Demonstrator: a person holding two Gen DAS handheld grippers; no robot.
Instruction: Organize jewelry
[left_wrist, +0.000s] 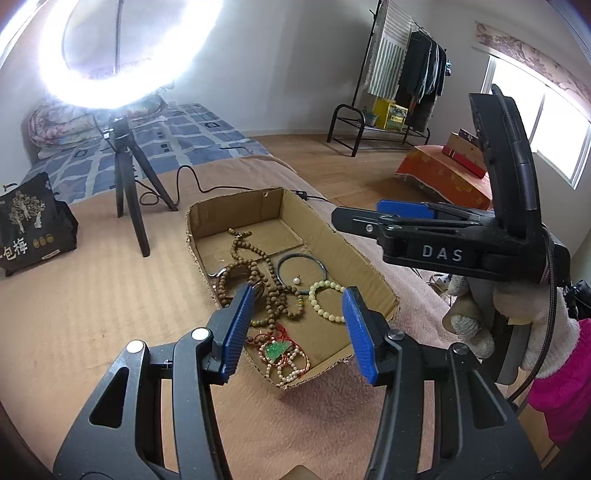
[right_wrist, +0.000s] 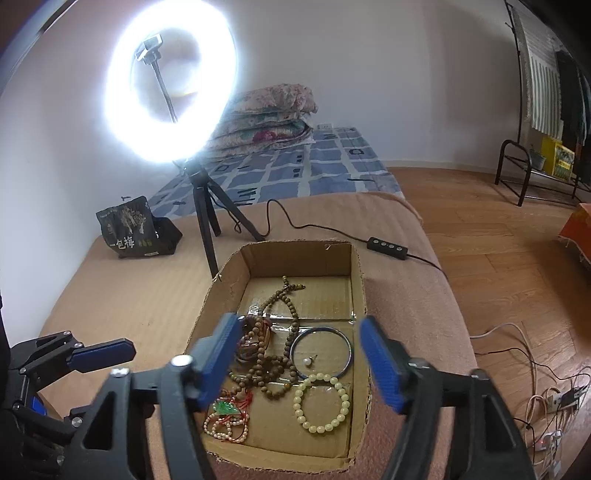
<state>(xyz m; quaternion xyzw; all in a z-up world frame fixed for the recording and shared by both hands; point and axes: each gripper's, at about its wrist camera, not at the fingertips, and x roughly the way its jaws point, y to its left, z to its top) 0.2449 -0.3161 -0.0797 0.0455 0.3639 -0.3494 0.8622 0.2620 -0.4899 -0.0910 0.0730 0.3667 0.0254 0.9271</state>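
An open cardboard box (left_wrist: 325, 236) (right_wrist: 229, 273) sits on the pink-covered table. In it lie a brown wooden bead necklace (left_wrist: 258, 273) (right_wrist: 273, 365), a dark bangle (left_wrist: 302, 271) (right_wrist: 320, 350) with a small pearl (left_wrist: 296, 281) (right_wrist: 306, 362) inside it, a pale yellow bead bracelet (left_wrist: 327, 299) (right_wrist: 321, 402), and a pearl strand with red cord and a green pendant (left_wrist: 276, 350) (right_wrist: 225, 409). My left gripper (left_wrist: 299, 325) is open and empty above the box's near end. My right gripper (right_wrist: 299, 360) is open and empty above the box; it also shows in the left wrist view (left_wrist: 369, 216).
A lit ring light on a black tripod (left_wrist: 125, 177) (right_wrist: 207, 221) stands behind the box, its cable and remote (right_wrist: 388, 244) running right. A black snack bag (left_wrist: 26, 225) (right_wrist: 129, 229) sits at the left. A bed, clothes rack and floor cables (right_wrist: 535, 398) lie beyond the table.
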